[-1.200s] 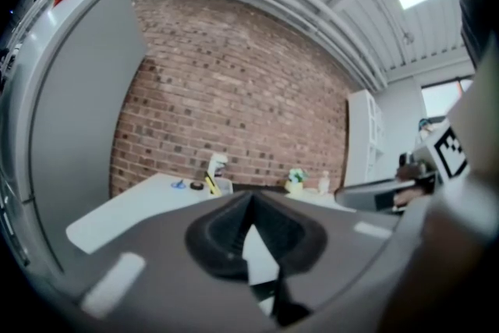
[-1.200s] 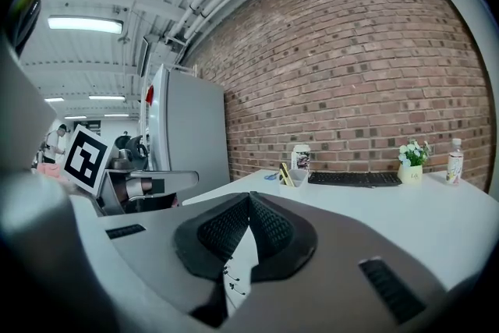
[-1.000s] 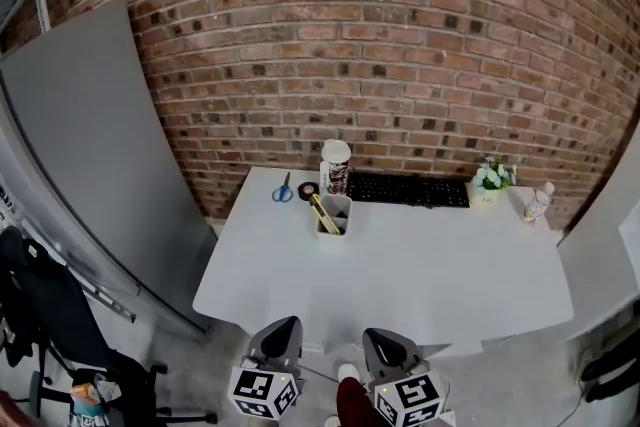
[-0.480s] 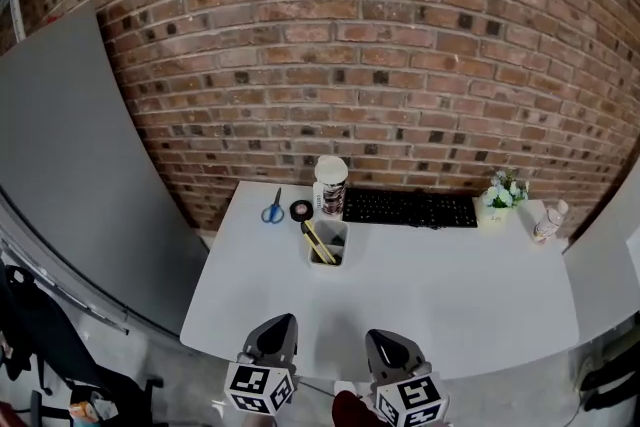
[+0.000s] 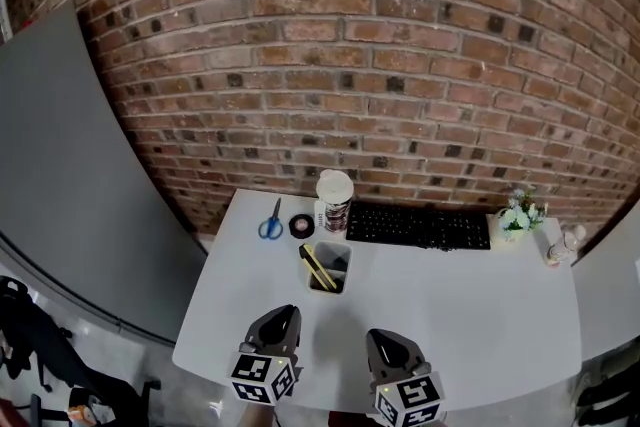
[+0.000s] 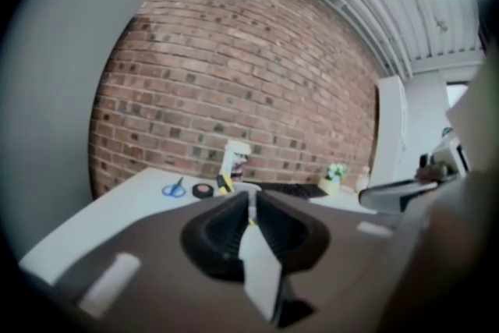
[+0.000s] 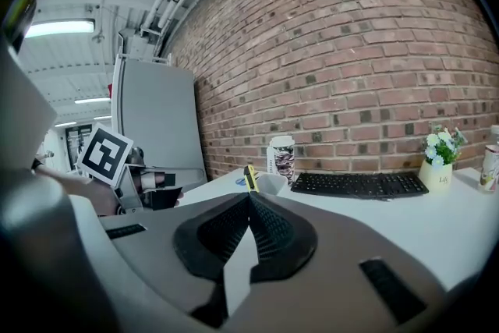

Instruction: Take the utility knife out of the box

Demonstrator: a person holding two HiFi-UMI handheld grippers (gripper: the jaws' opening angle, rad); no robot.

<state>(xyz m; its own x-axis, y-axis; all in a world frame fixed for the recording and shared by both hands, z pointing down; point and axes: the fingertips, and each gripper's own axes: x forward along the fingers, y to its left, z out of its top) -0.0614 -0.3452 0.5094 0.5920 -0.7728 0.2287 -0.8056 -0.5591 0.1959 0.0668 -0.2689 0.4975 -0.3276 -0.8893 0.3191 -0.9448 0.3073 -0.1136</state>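
Observation:
A yellow and black utility knife (image 5: 316, 266) stands slanted in a small clear box (image 5: 335, 268) on the white table (image 5: 470, 315), in front of the keyboard. Its top sticks out of the box (image 7: 269, 183). The left gripper (image 5: 277, 323) hovers over the table's near edge, short of the box; its jaws are opening, a thin slit shows between them, and nothing is in it. In the left gripper view the knife (image 6: 224, 183) lies straight ahead of that gripper (image 6: 251, 197). The right gripper (image 5: 388, 345) is beside it, shut and empty (image 7: 249, 195), with the knife (image 7: 249, 177) ahead.
Along the brick wall are a black keyboard (image 5: 420, 227), a patterned lidded cup (image 5: 335, 195), blue scissors (image 5: 271, 220), a dark tape roll (image 5: 300, 225), a small flower pot (image 5: 518, 217) and a bottle (image 5: 565, 245). A grey panel (image 5: 80, 175) stands left of the table.
Both grippers have come forward from beyond the table's near edge to above it. The table and box now sit closer and lower in the head view.

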